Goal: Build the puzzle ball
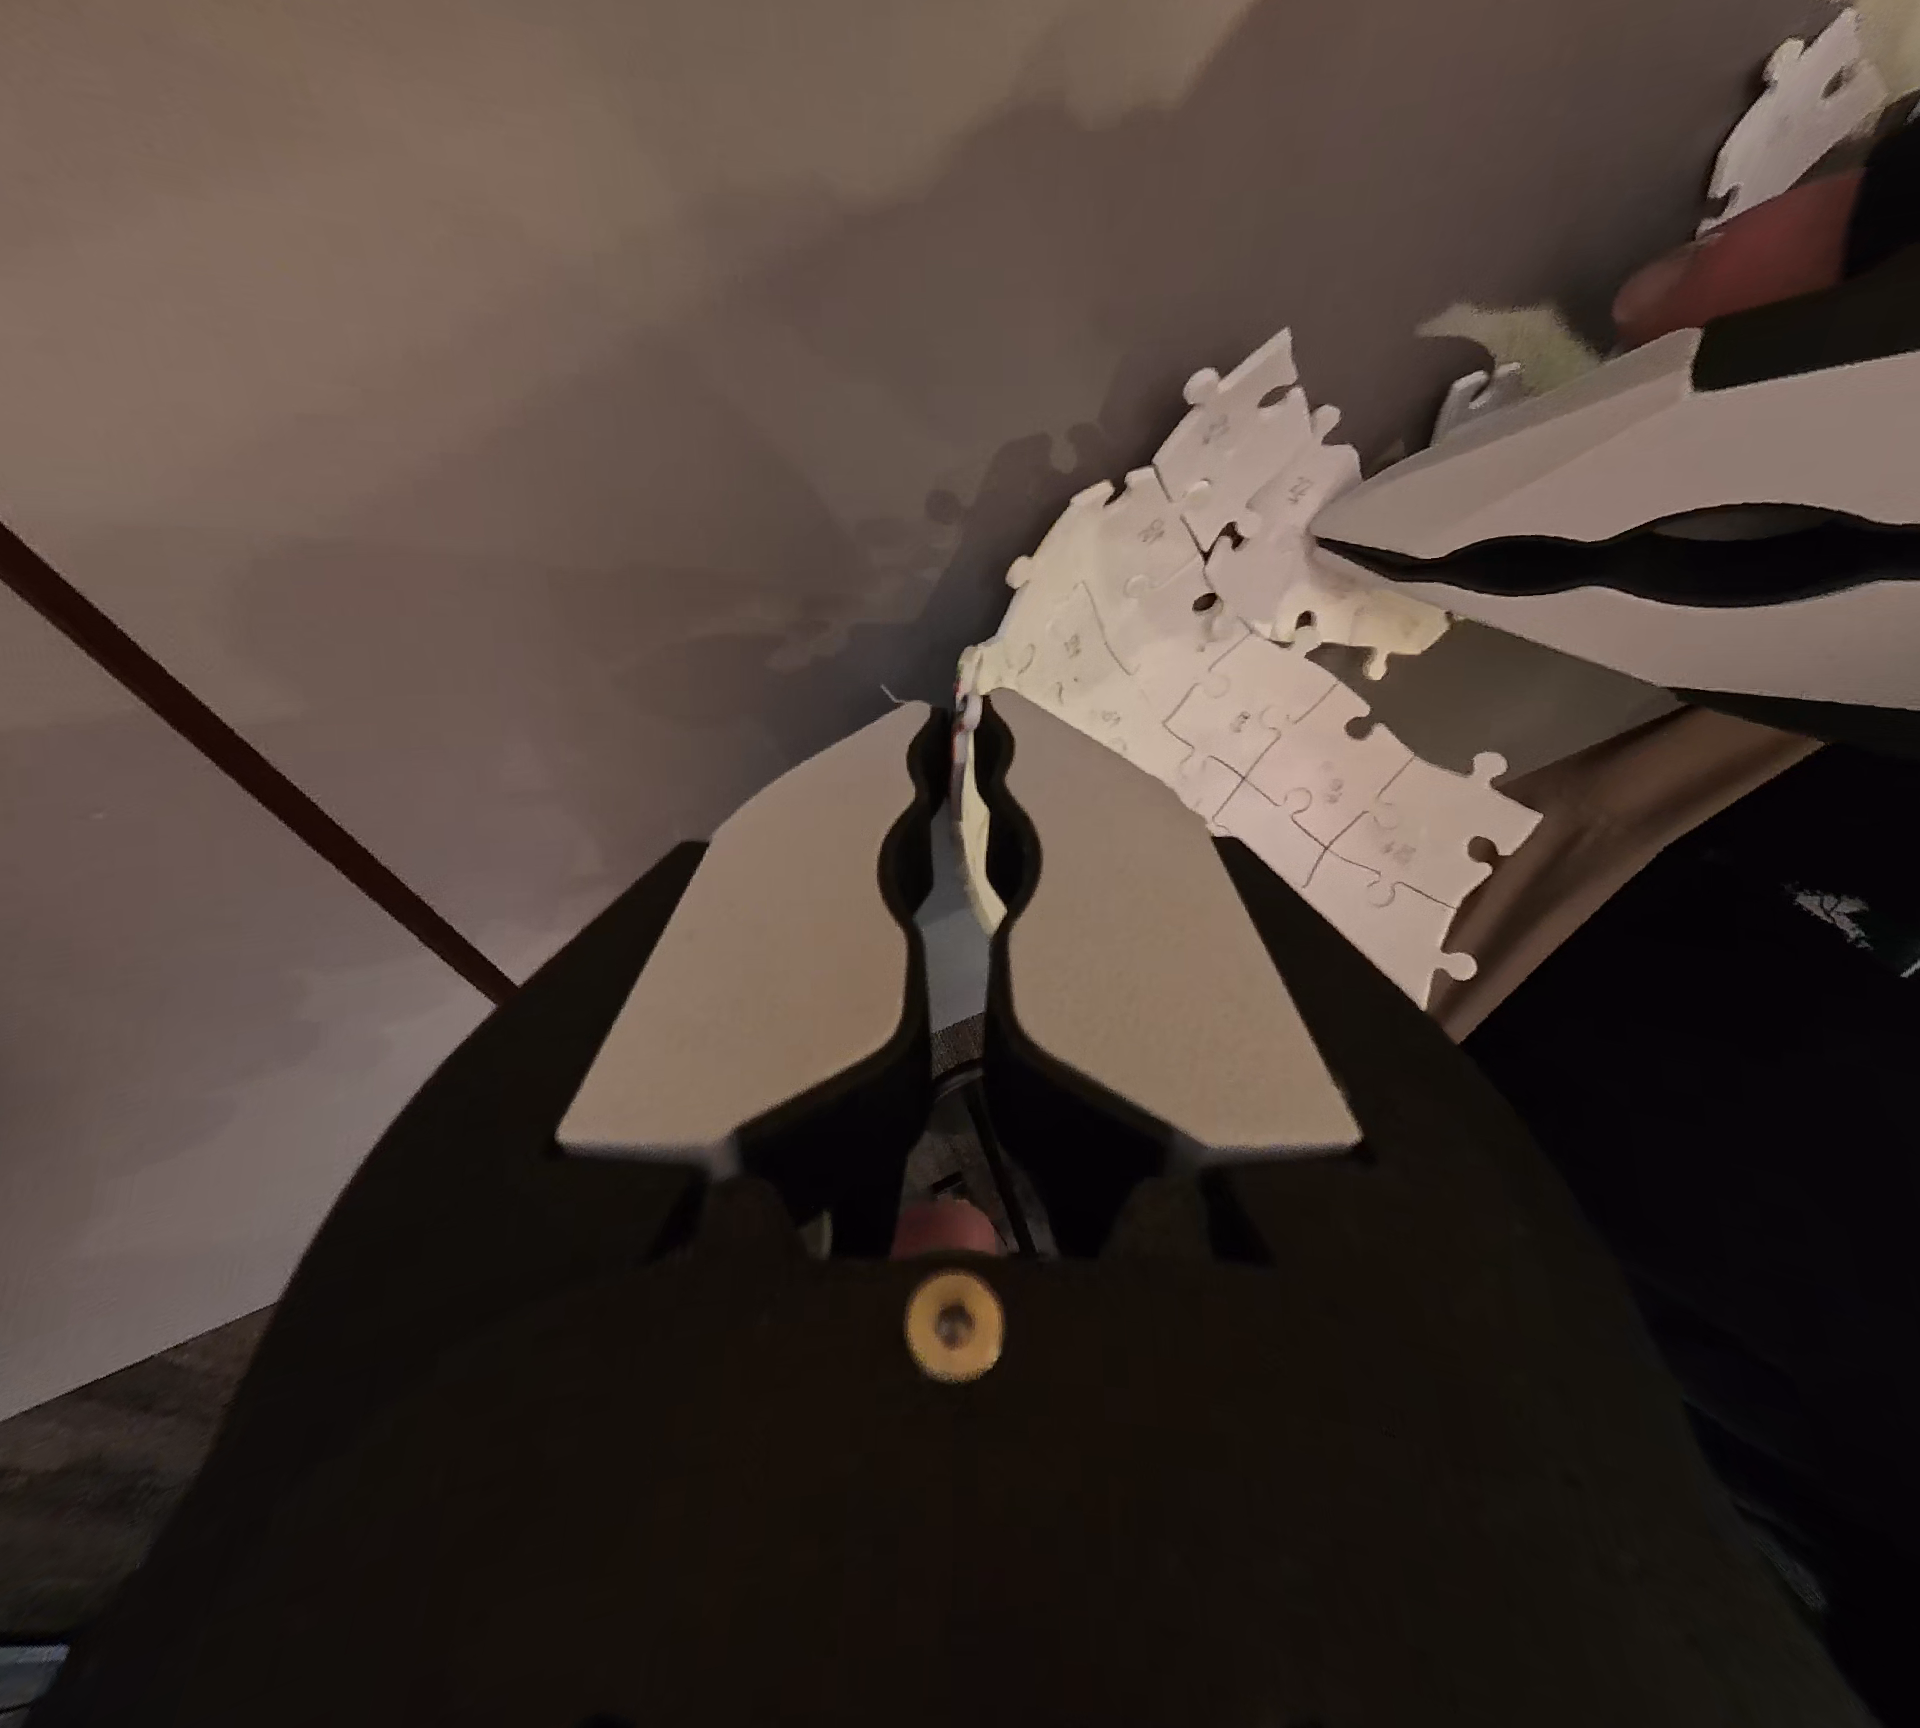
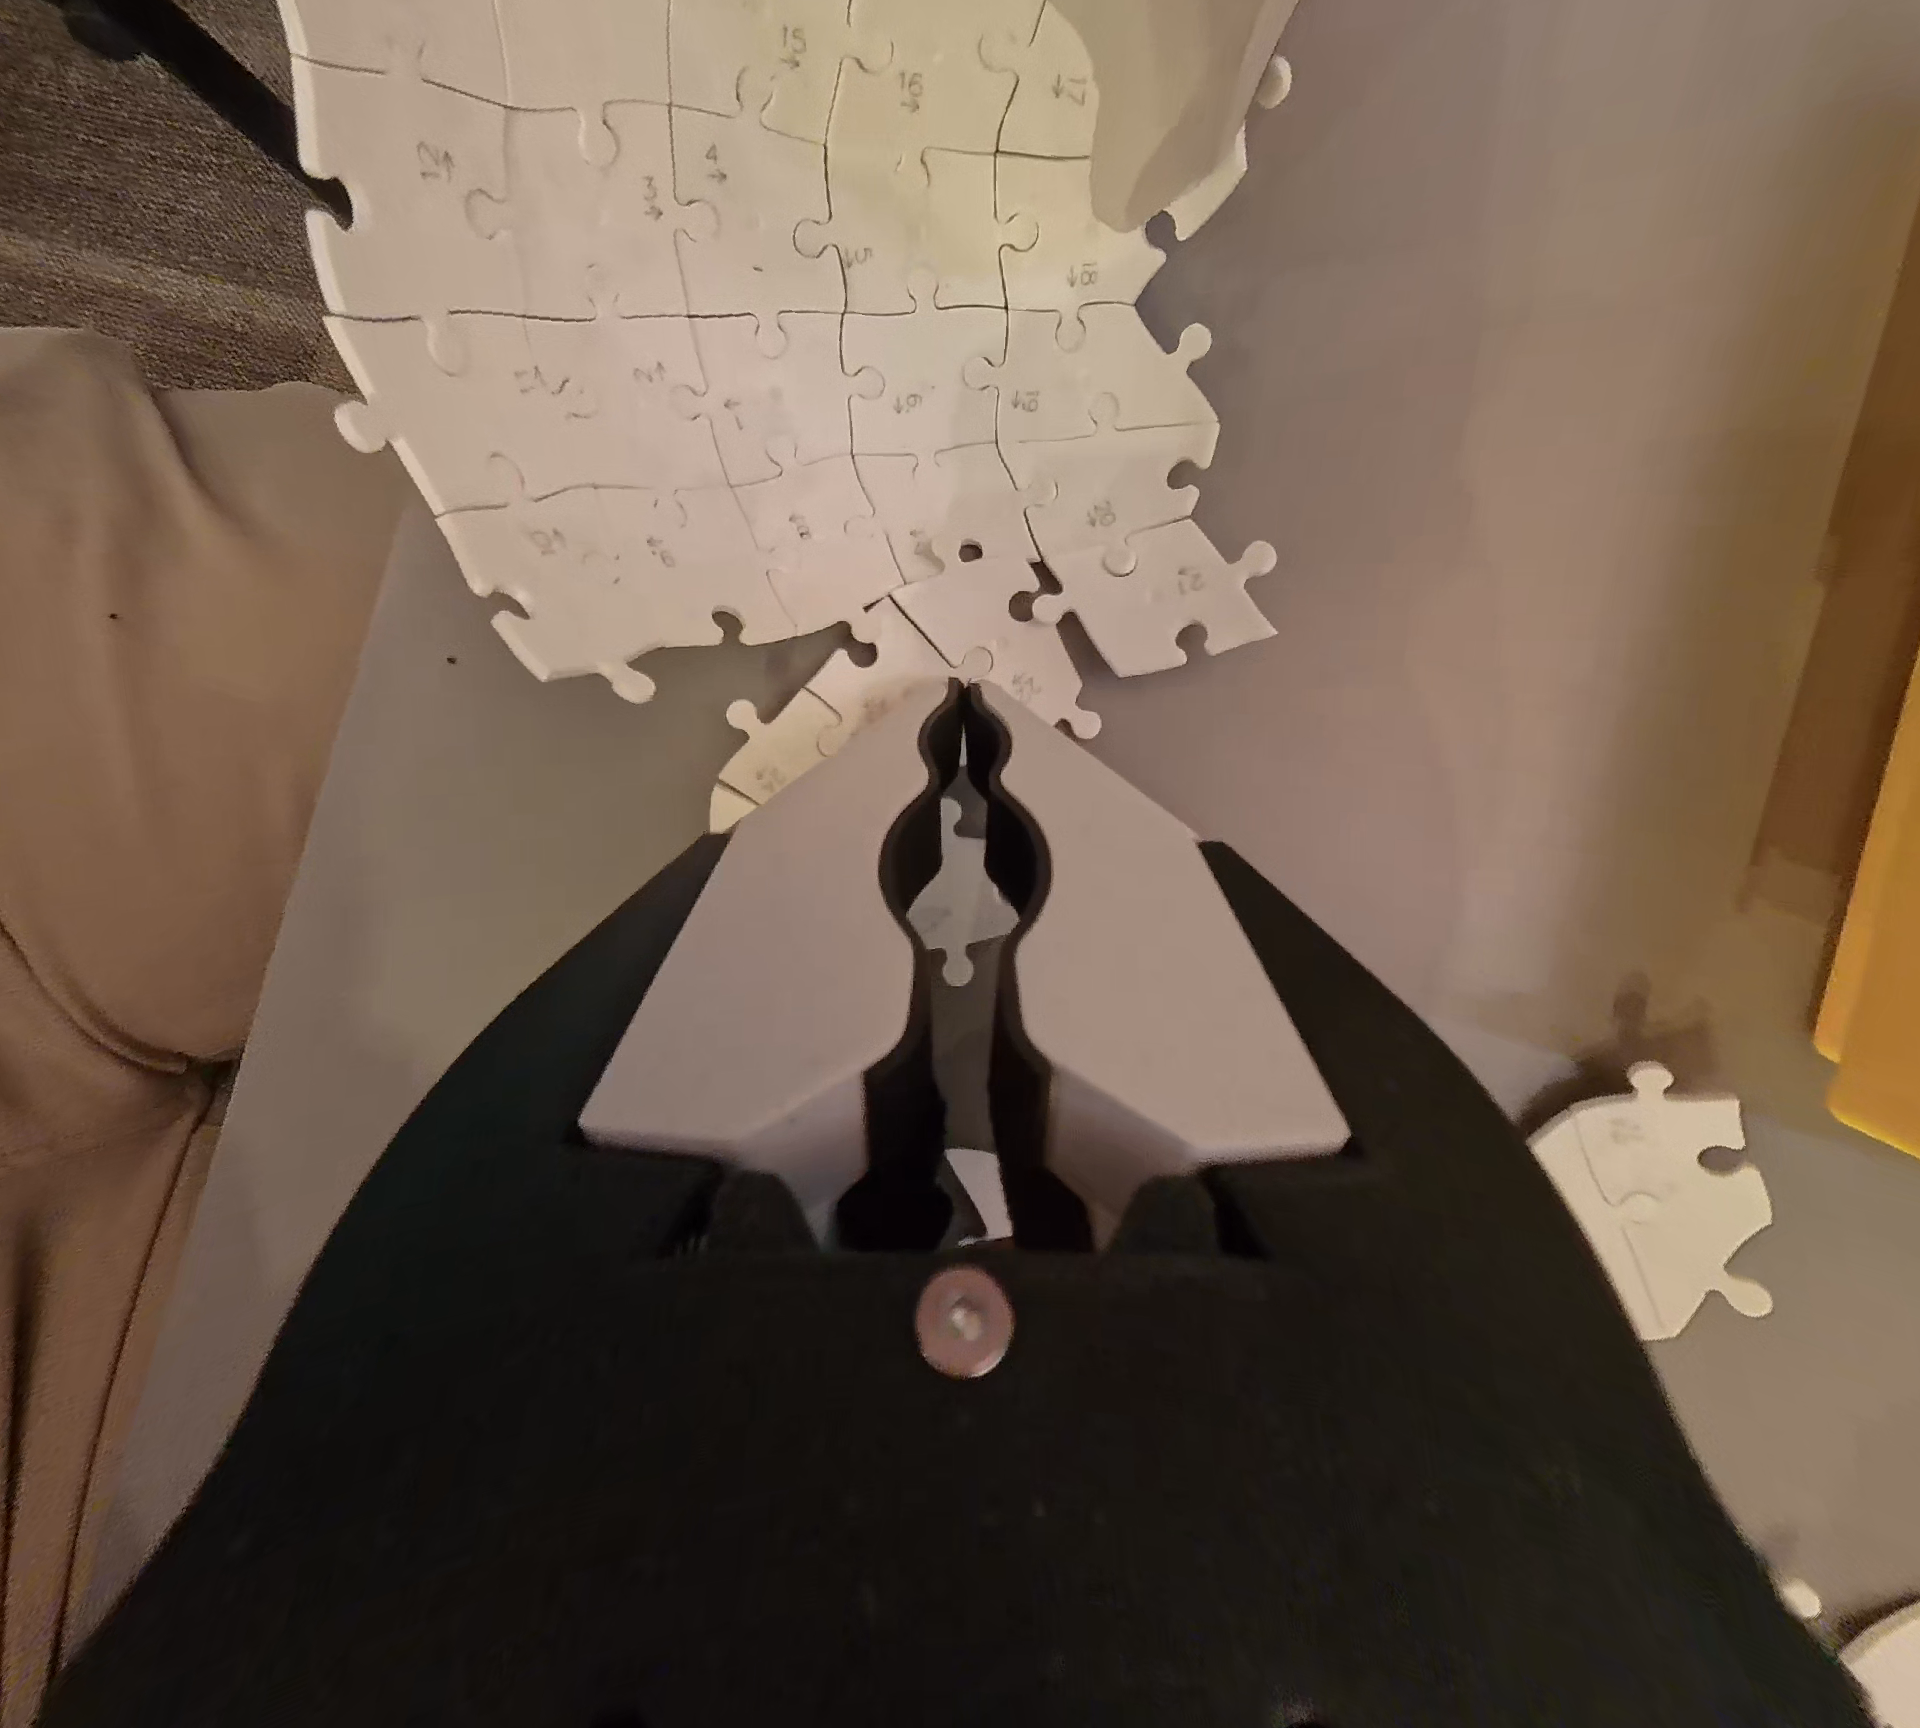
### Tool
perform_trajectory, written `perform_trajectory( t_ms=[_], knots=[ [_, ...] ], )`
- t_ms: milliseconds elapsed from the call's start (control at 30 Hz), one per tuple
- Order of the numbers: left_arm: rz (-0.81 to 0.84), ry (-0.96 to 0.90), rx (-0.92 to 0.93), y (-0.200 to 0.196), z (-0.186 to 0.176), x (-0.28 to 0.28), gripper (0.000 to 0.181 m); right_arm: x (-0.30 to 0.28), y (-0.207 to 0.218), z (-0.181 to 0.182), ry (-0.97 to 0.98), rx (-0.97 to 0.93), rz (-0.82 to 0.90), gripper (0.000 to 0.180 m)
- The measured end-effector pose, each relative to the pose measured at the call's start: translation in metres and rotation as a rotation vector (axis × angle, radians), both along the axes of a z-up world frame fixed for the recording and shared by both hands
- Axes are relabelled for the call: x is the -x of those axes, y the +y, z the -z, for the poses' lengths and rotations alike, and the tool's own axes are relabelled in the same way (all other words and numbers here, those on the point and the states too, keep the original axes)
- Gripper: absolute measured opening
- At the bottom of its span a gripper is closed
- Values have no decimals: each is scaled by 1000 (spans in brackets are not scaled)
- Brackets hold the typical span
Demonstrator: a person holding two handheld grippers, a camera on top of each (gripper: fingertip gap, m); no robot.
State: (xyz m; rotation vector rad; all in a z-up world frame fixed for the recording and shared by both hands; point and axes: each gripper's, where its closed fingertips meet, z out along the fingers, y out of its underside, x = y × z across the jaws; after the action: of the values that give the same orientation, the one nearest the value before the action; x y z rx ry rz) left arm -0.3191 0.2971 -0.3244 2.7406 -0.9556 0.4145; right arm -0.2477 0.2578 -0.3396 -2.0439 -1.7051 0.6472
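Right gripper [image 2: 966,686] nearest, fingers pinched nearly together on a loose white puzzle piece [image 2: 1023,676] at the lower edge of the curved puzzle sheet [image 2: 665,276]. My left gripper [image 1: 964,722] clamps the sheet's far edge, holding it above the grey table [image 2: 1455,535]. Spare joined pieces [image 2: 1652,1200] lie at right.

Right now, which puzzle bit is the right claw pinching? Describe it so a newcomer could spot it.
Start at the big curved white assembled sheet held up over the grey table. Follow it down to its lower edge, where the right claw is closed on a single piece. Unlike its flush neighbours, that piece sits tilted and not fully seated, next to the jutting corner piece.
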Motion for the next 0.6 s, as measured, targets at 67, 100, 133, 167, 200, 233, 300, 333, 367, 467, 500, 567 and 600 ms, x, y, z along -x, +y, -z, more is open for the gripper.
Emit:
perform_trajectory(
  t_ms=[67,100,133,167,200,233,300,333,367,467,500,567,600],
  knots=[
    [2,3,0,-1,0,0,4,0,0,0,-2,-8,5,0],
    [3,3,0,-1,0,0,4,0,-1,0,-3,-11,4,0],
    [3,2,0,-1,0,0,4,0,-1,0,-5,-15,4,0],
    [4,3,0,-2,0,0,4,0,-1,0,-5,-22,3,0],
    [5,4,1,-2,-1,0,4,1,-1,-2,0,-28,-1,0],
    [4,3,-1,-2,-1,0,4,2,-1,-5,8,-37,-3,0],
    [5,7,-2,-2,-1,1,4,4,-2,-9,22,-50,-12,0],
    [6,8,-2,-2,0,1,4,5,-1,-10,23,-51,-12,0],
    [6,7,-1,-3,-1,1,4,6,-1,-9,21,-51,-11,0],
    [7,9,-2,-3,-1,1,4,5,-2,-2,11,-48,-10,0],
    [7,8,-2,-4,-1,1,4,5,-2,0,11,-48,-10,0],
    [8,9,-2,-4,-1,1,4,5,-2,0,12,-48,-7,0],
    [8,8,-1,-4,-1,1,4,4,-1,0,8,-52,-6,0]
  ],
)
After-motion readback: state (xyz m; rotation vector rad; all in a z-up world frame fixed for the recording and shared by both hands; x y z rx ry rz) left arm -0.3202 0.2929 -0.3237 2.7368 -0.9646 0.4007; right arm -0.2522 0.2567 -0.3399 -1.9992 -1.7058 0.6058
